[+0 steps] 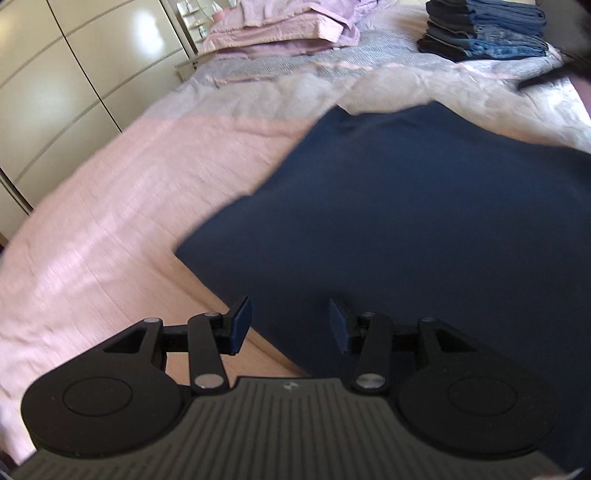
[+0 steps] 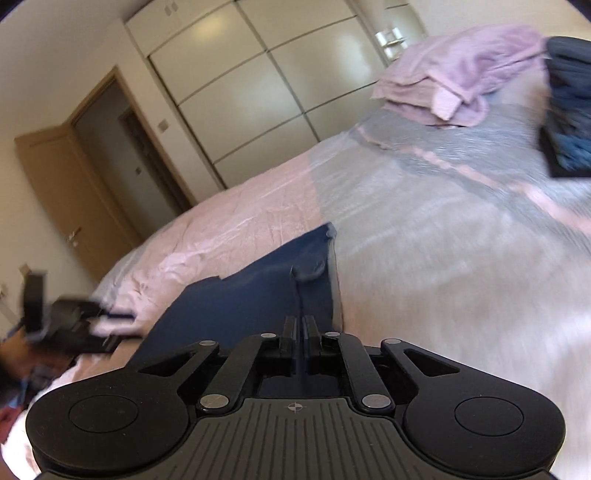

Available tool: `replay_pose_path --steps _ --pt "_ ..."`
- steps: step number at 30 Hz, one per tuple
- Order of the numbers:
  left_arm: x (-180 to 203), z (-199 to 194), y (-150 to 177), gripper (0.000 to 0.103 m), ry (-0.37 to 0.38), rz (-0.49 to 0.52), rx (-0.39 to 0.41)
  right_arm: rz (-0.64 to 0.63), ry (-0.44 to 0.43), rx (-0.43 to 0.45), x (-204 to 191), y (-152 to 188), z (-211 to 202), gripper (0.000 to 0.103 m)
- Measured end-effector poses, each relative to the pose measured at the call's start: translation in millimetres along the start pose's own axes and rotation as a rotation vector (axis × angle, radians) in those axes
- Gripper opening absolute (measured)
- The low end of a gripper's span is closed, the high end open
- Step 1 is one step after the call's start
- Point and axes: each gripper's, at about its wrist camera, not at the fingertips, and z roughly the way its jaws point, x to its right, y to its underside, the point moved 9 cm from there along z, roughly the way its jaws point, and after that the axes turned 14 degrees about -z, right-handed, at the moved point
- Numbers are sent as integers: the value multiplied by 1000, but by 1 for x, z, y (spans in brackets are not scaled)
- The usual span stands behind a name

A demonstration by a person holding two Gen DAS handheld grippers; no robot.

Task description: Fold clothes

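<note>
The dark navy folded cloth garment [image 1: 424, 221] lies flat on the pink-and-grey quilted bedspread [image 1: 110, 221]. The left gripper [image 1: 290, 325] hovers at its six-o'clock edge, jaws parted, empty. The right gripper [image 2: 300, 330], nearly closed, pinches a thin fold of it.

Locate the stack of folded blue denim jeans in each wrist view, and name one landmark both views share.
Left wrist view: stack of folded blue denim jeans sits top right, on the far bed.
Right wrist view: same stack, blurred, at the right edge, upper part.
Shared landmark: the pile of lilac pillows just left of the jeans.
</note>
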Motion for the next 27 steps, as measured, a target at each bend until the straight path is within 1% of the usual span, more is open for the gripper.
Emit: replay_pose_path --steps 1,2,3,4,7,10,12,14,17,18,19,20,22,25,26,27 --pt "4 2 8 41 3 0 -8 -6 -12 -17 5 -8 16 27" --pt "7 3 14 41 -7 7 1 -11 -21 -36 10 -16 33 56" --pt "8 2 17 41 -12 1 17 -16 -28 -59 14 -22 50 66" --pt "6 2 18 41 -7 -24 23 -19 -48 -75 17 -27 65 67" --pt "3 0 19 41 12 -89 34 7 -121 -149 21 -31 110 67" --pt "3 -3 20 41 13 -81 44 68 -154 -203 26 -25 141 67" --pt "3 -5 21 41 14 -82 50 110 -163 -218 30 -21 153 62" --pt "3 -7 21 41 14 -79 60 154 -178 -216 31 -20 160 49" --pt "5 -10 19 41 12 -67 78 233 -196 -206 36 -21 166 45" --pt "6 -11 19 41 13 -59 83 249 -200 -204 39 -22 168 36" --pt "8 -12 18 41 14 -52 87 254 -203 -206 42 -25 170 11" --pt "8 -12 17 41 15 -49 90 257 -209 -209 44 -26 172 5" --pt "10 -13 16 41 18 -45 97 232 -206 -176 43 -35 172 3" --pt "10 -13 17 41 24 -50 95 159 -183 -118 41 -48 172 3" --pt "10 -13 17 41 23 -50 94 138 -169 -123 40 -47 174 3" --pt "10 -14 17 41 23 -50 92 148 -163 -147 42 -40 178 3"
